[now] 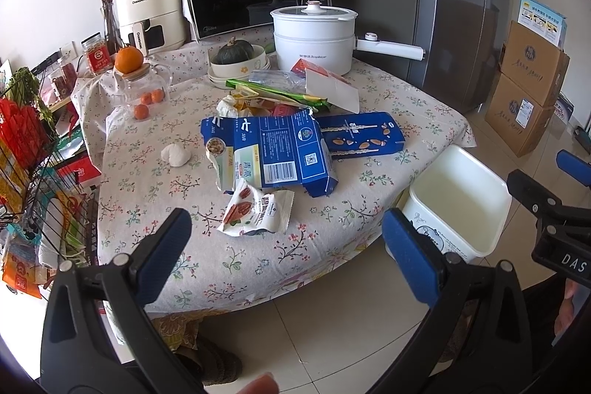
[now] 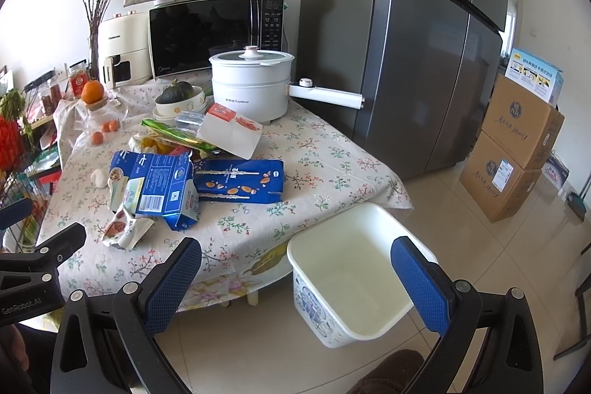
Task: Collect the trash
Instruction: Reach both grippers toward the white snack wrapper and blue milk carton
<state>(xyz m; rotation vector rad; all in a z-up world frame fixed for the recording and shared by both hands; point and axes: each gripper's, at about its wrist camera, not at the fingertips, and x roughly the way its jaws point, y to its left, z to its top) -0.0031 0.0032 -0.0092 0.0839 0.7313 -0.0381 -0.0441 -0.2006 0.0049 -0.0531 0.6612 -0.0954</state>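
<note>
trash [image 1: 273, 150] litters the table [image 1: 388, 106]; both grippers gape beside white bin [image 2: 351, 279].

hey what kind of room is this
Most likely a home kitchen or dining corner: a microwave and an electric pot stand on a cloth-covered table, and a tall grey fridge stands right beside it.

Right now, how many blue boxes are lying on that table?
2: a torn blue carton near the table's middle, and a long blue box beside it, toward the bin. Others may hide under the pile.

Both hand-held grippers, left [image 1: 286, 239] and right [image 2: 295, 274], gape empty.
</note>
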